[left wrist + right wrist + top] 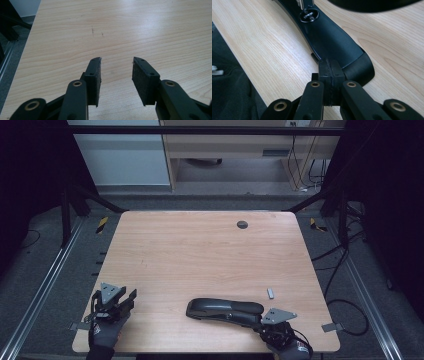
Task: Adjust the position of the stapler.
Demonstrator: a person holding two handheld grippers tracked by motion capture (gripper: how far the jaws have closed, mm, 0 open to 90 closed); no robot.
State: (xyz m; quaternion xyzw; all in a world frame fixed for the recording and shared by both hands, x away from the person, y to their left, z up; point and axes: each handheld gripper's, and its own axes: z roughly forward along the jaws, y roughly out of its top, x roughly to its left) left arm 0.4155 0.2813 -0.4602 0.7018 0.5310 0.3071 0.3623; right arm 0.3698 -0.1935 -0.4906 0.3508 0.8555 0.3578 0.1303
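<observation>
Left gripper [131,296]: at 7 o'clock on the wooden table [200,250], carried in a gloved left hand [104,332], grey three-cornered plate on top. Jaws parted, released, with bare wood between the pads [141,80] in the left gripper view. No contact with any object. Well apart from the black device.

Right gripper [330,68]: at 5 o'clock, near the front edge of the table, carried in a gloved right hand [287,345]. Jaws pressed together pad to pad, clenched, nothing between them in the right gripper view. Tips set against the rounded near end of the black device [329,42]; whether touching or just beside, cannot tell.

Black device [225,310]: long, dark, handle-shaped, lying flat on the table between 5 and 6 o'clock, lengthwise across the front edge. A round metal fitting [309,15] on its upper face.

Small grey piece [270,293]: on the table at 4 o'clock, near the device's right end, apart from it.

Round dark grommet [242,224]: in the table at 1 o'clock, near the far edge.
</observation>
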